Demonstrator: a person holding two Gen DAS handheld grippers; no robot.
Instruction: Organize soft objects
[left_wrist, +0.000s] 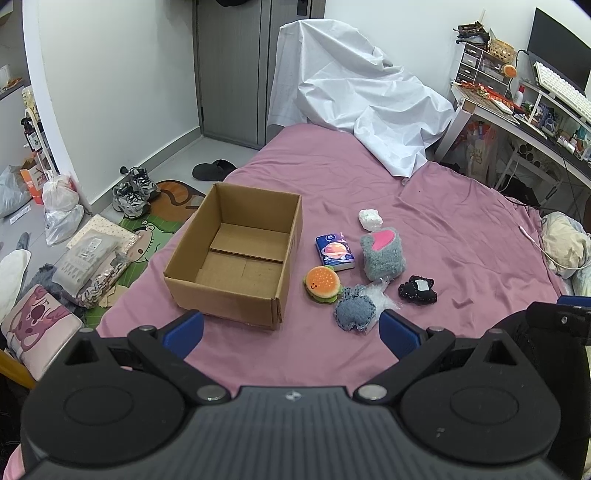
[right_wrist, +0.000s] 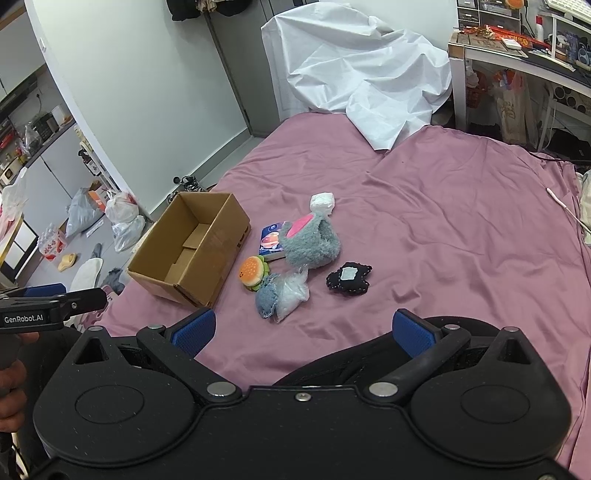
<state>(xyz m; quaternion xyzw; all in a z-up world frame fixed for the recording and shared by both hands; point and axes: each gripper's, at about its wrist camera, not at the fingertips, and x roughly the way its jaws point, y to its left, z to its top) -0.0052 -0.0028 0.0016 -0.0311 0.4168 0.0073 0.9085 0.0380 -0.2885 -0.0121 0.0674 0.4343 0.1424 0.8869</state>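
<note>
An open cardboard box (left_wrist: 236, 254) (right_wrist: 192, 247) stands with nothing inside it on the pink bedsheet (left_wrist: 461, 229) (right_wrist: 443, 221). To its right lie a burger plush (left_wrist: 322, 284) (right_wrist: 252, 272), a blue tissue pack (left_wrist: 334, 249) (right_wrist: 271, 238), a grey fluffy pouch with a pink heart (left_wrist: 382, 254) (right_wrist: 310, 240), a white bundle (left_wrist: 370, 218) (right_wrist: 322, 202), a blue-grey knitted piece (left_wrist: 354, 310) (right_wrist: 266, 295) beside a clear plastic bag (right_wrist: 291, 291), and a black plush (left_wrist: 417, 290) (right_wrist: 348, 278). My left gripper (left_wrist: 291, 332) and right gripper (right_wrist: 303, 330) hover open near the bed's front, holding nothing.
A white cloth (left_wrist: 354, 85) (right_wrist: 354, 62) covers something at the bed's far end. A cluttered desk (left_wrist: 517, 110) stands at the right. Shoes (left_wrist: 133, 192), bags (left_wrist: 61, 214) and packages (left_wrist: 92, 258) litter the floor left of the bed. A pillow (left_wrist: 565, 243) lies at the right edge.
</note>
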